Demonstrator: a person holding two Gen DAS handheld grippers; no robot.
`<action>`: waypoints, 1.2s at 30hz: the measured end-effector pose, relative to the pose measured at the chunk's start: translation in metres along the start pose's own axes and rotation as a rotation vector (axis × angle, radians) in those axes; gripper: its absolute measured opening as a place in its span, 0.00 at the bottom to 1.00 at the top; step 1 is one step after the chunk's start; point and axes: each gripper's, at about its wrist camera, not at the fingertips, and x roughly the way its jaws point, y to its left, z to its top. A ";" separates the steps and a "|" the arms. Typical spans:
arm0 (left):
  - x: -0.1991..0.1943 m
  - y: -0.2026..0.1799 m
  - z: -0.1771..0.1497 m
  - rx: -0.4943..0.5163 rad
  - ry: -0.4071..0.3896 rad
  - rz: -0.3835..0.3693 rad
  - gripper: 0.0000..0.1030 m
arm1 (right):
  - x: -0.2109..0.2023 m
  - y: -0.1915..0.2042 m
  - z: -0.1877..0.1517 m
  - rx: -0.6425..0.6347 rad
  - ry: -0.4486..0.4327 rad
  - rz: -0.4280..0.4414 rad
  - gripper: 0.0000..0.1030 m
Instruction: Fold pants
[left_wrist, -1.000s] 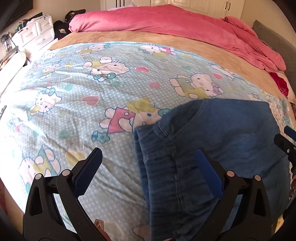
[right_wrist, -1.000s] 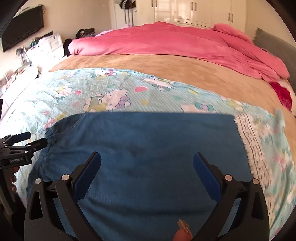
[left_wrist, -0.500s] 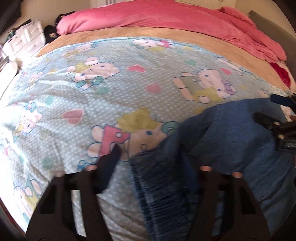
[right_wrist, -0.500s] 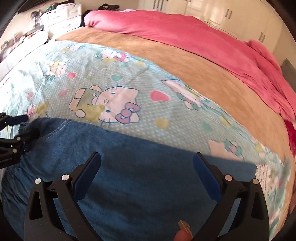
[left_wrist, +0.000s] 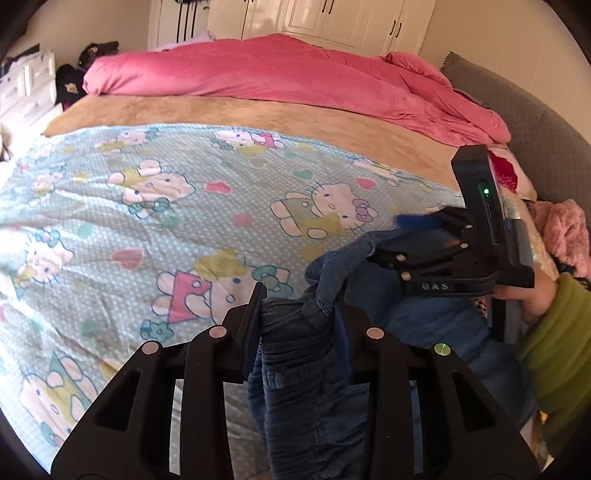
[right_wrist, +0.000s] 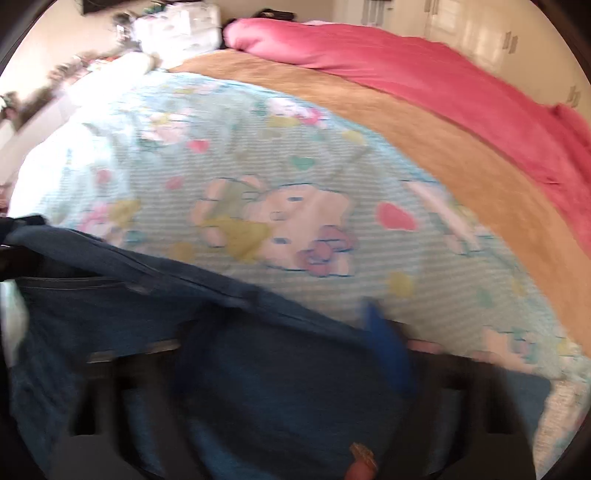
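Two grippers pinching blue pants (left_wrist: 303, 369) on a cartoon-print bedspread (left_wrist: 147, 206).

Left gripper (left_wrist: 299, 317) has just closed, clamping bunched denim; right gripper (left_wrist: 384, 240) likewise closing on an edge, its own view blurred.

Pants (left_wrist: 306, 373): blue denim, mid-to-dark wash, stitched seams visible. They lay on a light-blue cartoon-print sheet (left_wrist: 110, 229) near the front edge of the bed, towards the right side of the left wrist view. Not flat: one bunched end was raised off the sheet, fabric gathered in vertical folds and wrinkles, with a hemmed edge curling over at the top. From there a ridge of cloth ran rightward and upward to a second lifted spot. In the right wrist view the pants (right_wrist: 258, 369) filled the lower frame, upper edge running diagonally from upper left to lower right; a seam or pocket line showed at left. That view was blurred, finer detail unreadable.
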 end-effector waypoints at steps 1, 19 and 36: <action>0.000 0.000 -0.001 -0.004 0.002 0.000 0.25 | -0.002 0.003 -0.001 0.009 -0.011 0.045 0.29; -0.041 -0.015 -0.041 0.062 -0.003 -0.064 0.26 | -0.159 0.038 -0.111 0.171 -0.230 0.184 0.04; -0.072 -0.028 -0.147 0.122 0.161 -0.097 0.44 | -0.172 0.120 -0.229 0.285 -0.100 0.181 0.08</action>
